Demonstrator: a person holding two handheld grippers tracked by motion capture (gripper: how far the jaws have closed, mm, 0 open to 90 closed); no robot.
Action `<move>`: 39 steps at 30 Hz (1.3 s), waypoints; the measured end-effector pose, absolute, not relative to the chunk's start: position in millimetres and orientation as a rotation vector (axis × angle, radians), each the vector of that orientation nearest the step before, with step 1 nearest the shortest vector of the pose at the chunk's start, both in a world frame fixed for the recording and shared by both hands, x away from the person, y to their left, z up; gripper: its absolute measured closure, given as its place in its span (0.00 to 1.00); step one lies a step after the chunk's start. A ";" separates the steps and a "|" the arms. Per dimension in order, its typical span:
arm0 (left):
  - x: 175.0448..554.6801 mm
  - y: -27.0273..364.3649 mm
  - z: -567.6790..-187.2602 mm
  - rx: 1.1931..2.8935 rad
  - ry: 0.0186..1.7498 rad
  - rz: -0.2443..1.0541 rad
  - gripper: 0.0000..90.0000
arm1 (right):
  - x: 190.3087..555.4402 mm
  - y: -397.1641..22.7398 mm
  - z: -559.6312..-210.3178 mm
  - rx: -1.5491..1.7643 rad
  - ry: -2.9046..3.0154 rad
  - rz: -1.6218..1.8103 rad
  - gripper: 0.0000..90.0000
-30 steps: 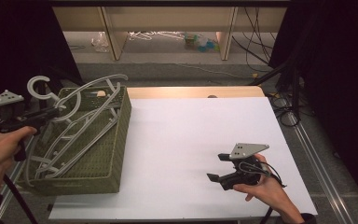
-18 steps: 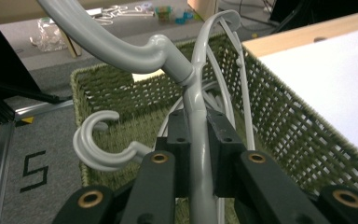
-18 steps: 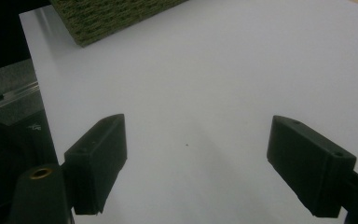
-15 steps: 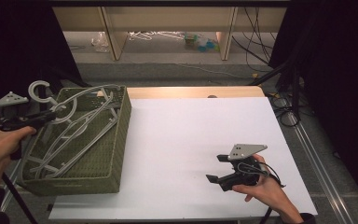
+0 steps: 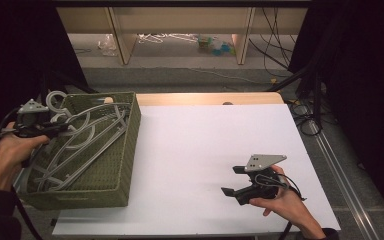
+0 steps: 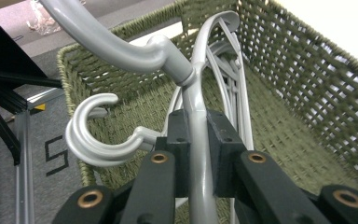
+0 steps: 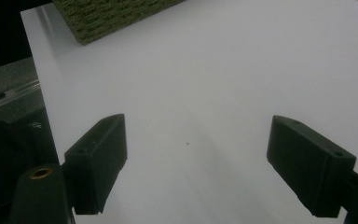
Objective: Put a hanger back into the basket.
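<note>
While the left gripper [image 6: 198,140] was clamped on the neck of a grey hanger [image 6: 200,84] just below its hook — over the near-left end of the green basket [image 5: 130,130] — the right gripper [image 5: 237,182] rested on the white table [image 5: 205,145], jaws wide and empty. To do this well, the hanger probably wanted lowering flat among the other hangers [image 5: 80,150] (hooks tangle easily) before any release.

Both grippers are black with brass-coloured rivets. The right gripper [image 5: 232,181] carries a grey three-cornered plate. Dark sleeves.
</note>
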State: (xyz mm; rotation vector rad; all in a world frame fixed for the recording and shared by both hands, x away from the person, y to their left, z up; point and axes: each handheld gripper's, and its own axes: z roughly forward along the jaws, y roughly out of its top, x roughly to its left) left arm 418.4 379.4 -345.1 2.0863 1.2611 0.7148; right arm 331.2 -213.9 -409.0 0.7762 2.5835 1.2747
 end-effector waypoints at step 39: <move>404.0 374.9 -364.8 1.868 1.317 0.664 0.71 | 334.0 -214.8 -411.9 0.784 2.584 1.272 0.24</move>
